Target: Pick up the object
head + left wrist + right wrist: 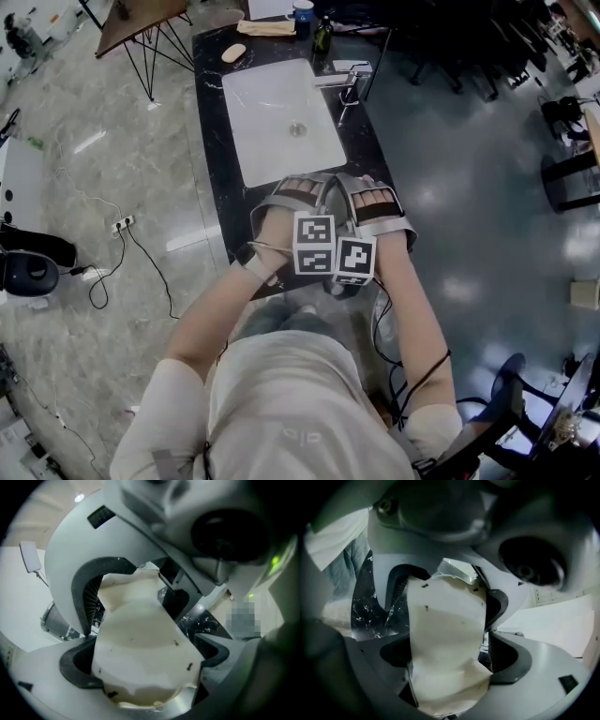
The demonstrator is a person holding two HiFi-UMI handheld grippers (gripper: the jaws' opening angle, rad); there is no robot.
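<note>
The left gripper (298,197) and the right gripper (375,202) sit side by side in the middle of the head view. They are over the near edge of the black counter (211,122), just below the white sink (281,112). Each one has a cube (314,244) with black and white squares on it.

In the left gripper view, a cream sheet (140,644) with tiny dark specks fills the gap, and the dark fingers (84,611) press on its two sides. In the right gripper view, the fingers (501,606) pinch the sheet (445,639) the same way.

A tap (342,82) stands at the right of the sink.
</note>
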